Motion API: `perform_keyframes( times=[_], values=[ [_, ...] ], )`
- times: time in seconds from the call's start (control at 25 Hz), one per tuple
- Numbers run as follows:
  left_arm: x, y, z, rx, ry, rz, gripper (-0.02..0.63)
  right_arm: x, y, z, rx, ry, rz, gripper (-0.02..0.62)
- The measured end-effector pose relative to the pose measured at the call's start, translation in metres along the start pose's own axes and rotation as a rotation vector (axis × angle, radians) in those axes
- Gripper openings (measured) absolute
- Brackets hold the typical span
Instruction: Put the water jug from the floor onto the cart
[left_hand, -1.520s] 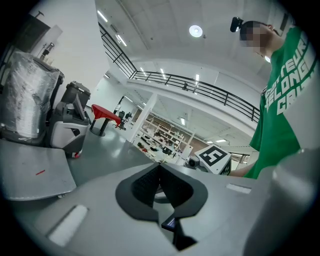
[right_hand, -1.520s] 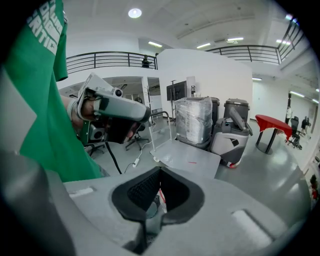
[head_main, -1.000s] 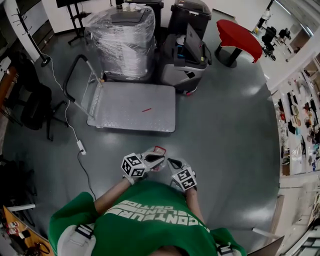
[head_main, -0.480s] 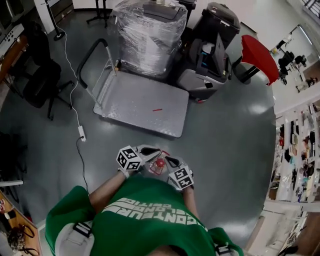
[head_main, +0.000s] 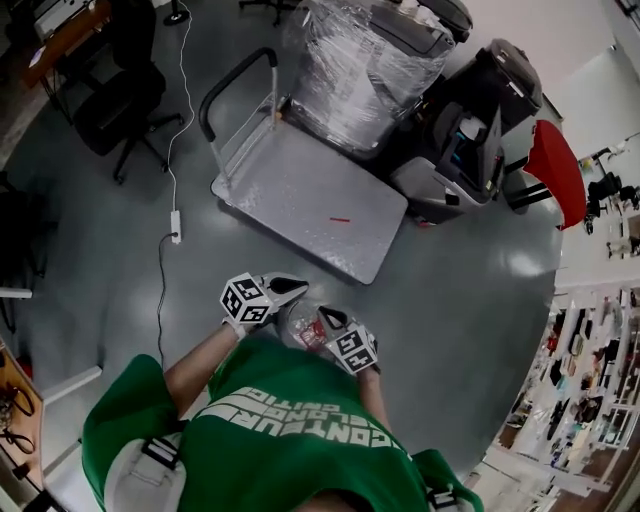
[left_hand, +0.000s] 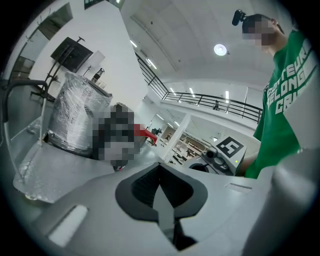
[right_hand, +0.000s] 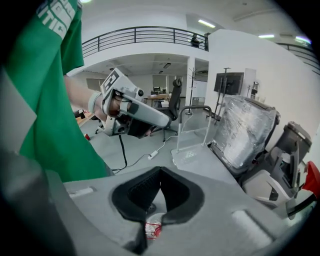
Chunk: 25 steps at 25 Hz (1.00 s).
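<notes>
left gripper (head_main: 296, 287) closed, right gripper (head_main: 325, 318) closed, water jug (head_main: 303, 329) between

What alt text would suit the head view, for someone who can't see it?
From above: a person in a green shirt holds the left tool and right tool close together by a clear water jug. A flat cart stands ahead.
</notes>
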<state>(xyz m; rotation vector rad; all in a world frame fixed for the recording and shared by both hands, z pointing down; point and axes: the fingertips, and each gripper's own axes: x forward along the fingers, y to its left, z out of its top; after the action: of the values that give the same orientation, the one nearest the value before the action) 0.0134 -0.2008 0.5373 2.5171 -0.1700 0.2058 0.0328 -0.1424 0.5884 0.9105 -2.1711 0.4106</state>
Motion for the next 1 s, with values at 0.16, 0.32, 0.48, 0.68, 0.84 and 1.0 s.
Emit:
perform_keyframes(
  times=[0.16, 0.32, 0.48, 0.68, 0.84, 1.0],
  values=[
    [-0.002, 0.012, -0.011, -0.022, 0.0, 0.054, 0.011, 0.006, 0.006, -0.015, -0.031, 0.031, 0.056, -0.008],
    [0.003, 0.016, -0.007, -0.034, -0.017, 0.101, 0.011, 0.007, 0.0, -0.023, -0.052, 0.025, 0.09, -0.008],
    [0.017, 0.004, -0.017, -0.093, -0.03, 0.13, 0.011, -0.008, -0.007, -0.028, -0.037, -0.004, 0.103, -0.008],
    [0.05, -0.017, -0.039, -0.124, 0.02, 0.134, 0.011, -0.027, -0.028, -0.06, -0.018, -0.023, 0.1, -0.008],
    [0.079, -0.03, -0.052, -0.153, 0.049, 0.142, 0.011, -0.046, -0.056, -0.083, 0.009, -0.041, 0.101, -0.008],
    [0.104, -0.043, -0.078, -0.179, 0.103, 0.138, 0.011, -0.057, -0.083, -0.12, 0.125, -0.063, 0.097, -0.008]
  ],
)
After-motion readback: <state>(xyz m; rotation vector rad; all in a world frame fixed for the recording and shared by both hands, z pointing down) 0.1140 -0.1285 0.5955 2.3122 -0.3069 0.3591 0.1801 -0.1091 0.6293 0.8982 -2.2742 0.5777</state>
